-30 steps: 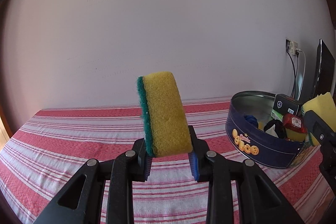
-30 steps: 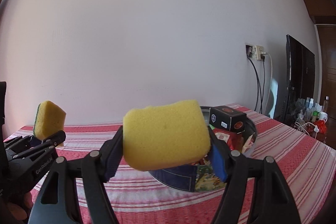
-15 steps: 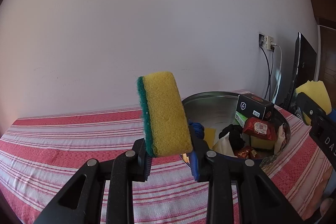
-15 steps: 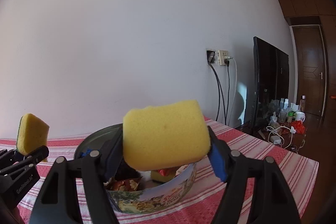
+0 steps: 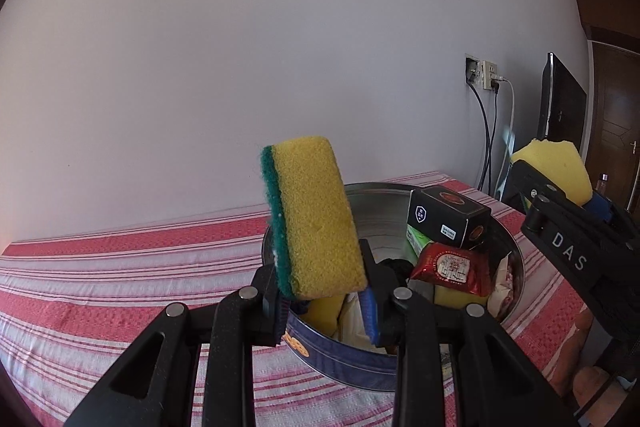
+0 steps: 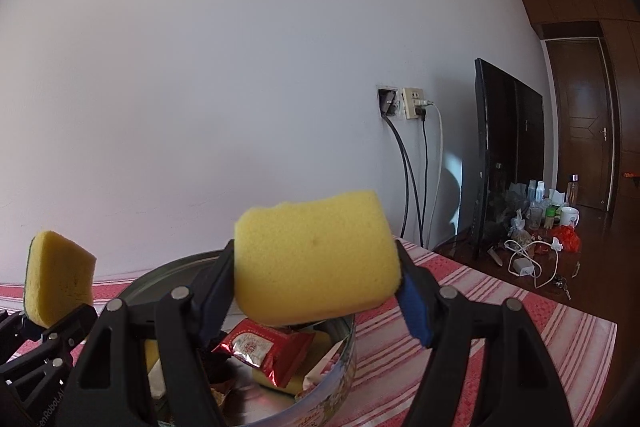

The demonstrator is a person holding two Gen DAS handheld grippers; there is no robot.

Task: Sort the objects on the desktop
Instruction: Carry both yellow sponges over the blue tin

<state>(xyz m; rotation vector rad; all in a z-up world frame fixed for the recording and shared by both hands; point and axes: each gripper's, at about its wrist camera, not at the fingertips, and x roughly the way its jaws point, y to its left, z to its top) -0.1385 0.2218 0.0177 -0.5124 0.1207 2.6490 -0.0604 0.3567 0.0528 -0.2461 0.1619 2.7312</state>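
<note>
- The round blue metal tin (image 5: 360,359), already part-filled, is the landmark: both held sponges hang at or just above its rim, so the coming move is judged a short lowering and release into it.
- The left gripper (image 5: 326,301) pinches the green-backed yellow scouring sponge (image 5: 314,219) by its lower end; the long axis stands nearly upright, tilted slightly, over the tin's near rim.
- The right gripper (image 6: 320,301) clamps the plain yellow foam sponge (image 6: 316,257) across its width, long axis level, above the tin's near edge.
- Neither hand looks clearly nearer.
- Inside the tin lie a black carton (image 5: 448,223) and a red foil packet (image 6: 264,349).
- The tin rests on a red-and-white striped cloth (image 5: 120,267); behind it a pale wall (image 6: 200,87), to its right a dark screen (image 6: 508,163).
</note>
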